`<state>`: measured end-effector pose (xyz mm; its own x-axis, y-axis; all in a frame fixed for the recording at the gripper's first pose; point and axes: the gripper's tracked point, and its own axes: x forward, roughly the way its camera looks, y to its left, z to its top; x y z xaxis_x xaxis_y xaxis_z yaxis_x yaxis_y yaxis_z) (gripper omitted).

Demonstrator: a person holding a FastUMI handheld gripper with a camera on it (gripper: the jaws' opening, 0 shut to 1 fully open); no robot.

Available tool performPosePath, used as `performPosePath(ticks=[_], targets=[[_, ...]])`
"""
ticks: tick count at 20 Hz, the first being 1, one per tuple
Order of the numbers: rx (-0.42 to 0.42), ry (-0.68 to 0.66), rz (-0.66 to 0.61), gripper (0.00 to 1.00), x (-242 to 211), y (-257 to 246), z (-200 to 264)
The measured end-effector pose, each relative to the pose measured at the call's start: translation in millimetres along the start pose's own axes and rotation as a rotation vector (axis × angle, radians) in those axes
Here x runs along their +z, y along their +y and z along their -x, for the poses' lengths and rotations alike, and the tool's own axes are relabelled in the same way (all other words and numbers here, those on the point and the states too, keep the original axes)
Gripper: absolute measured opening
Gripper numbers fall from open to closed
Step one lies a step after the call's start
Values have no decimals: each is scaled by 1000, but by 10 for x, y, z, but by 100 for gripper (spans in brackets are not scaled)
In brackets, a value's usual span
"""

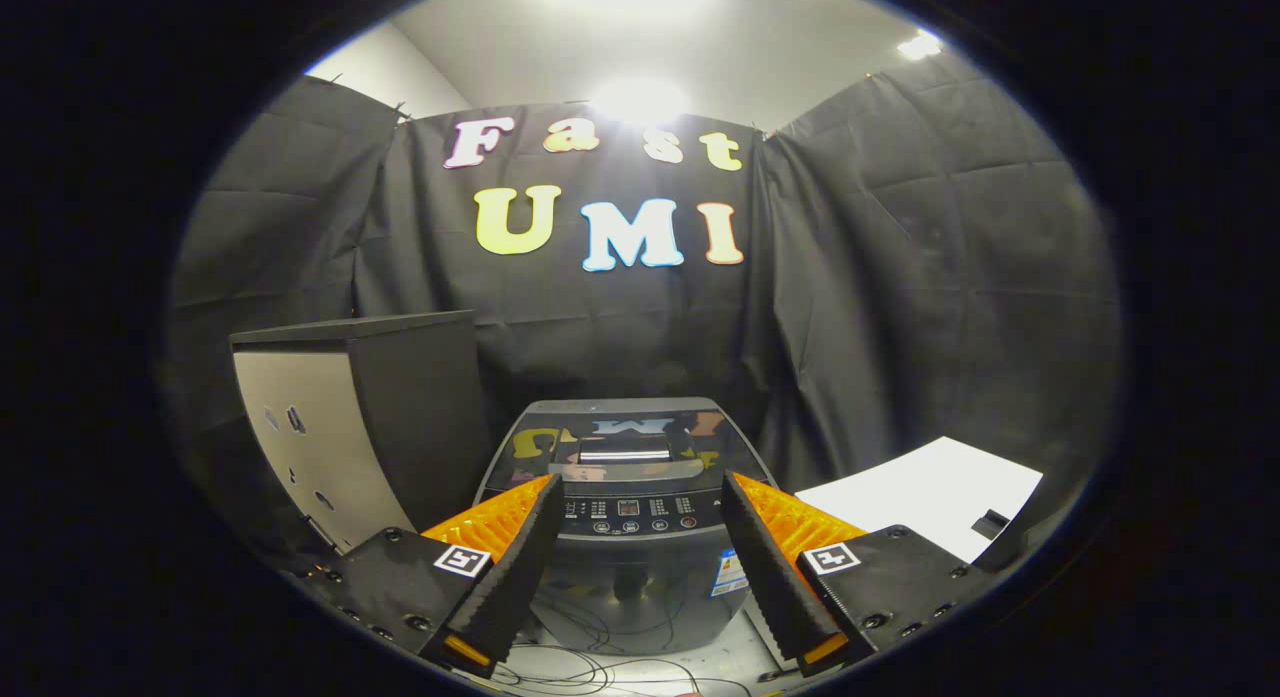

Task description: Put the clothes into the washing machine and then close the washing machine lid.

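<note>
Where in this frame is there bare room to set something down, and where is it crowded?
The white surface right of the washing machine is mostly bare, bar a small dark item near its edge. The machine's closed lid is flat and free. Loose cables crowd the floor below the open hand-held gripper.

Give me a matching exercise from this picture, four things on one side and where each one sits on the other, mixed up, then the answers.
Things:
1. washing machine
2. cabinet
3. white table
4. cables

Places:
A. on the floor below the washing machine's front
B. beyond the right finger, beside the washing machine
C. straight ahead between the open gripper fingers, lid shut
D. beyond the left finger, beside the washing machine

Pairs: 1-C, 2-D, 3-B, 4-A
</note>
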<state>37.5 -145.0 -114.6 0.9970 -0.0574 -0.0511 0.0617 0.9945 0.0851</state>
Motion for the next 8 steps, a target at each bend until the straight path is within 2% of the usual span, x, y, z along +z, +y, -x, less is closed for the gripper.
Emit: performPosePath(ticks=[8], targets=[[4, -5, 21, 98, -1, -17, 60]])
